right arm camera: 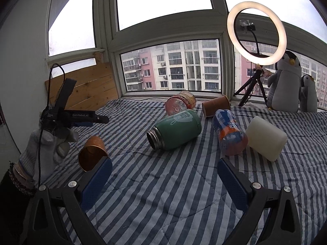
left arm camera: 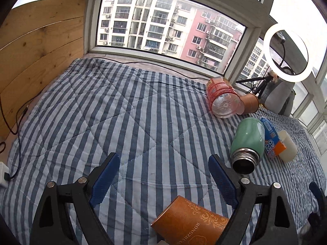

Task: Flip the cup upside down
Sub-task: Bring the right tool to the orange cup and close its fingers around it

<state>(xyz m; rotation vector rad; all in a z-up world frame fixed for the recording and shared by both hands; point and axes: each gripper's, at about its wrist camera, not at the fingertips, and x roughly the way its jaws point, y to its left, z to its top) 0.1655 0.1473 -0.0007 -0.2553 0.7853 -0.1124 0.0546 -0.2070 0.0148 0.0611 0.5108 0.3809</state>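
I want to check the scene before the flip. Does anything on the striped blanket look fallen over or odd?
Yes. Every container lies on its side: the brown paper cup nearest the left gripper, a second brown cup, the green flask without a cap, two plastic bottles and a white cup. Nothing looks spilled.

brown paper cup (left arm camera: 190,222): base cut by bottom edge | small penguin (right arm camera: 309,95): partly behind big penguin (right arm camera: 285,81)
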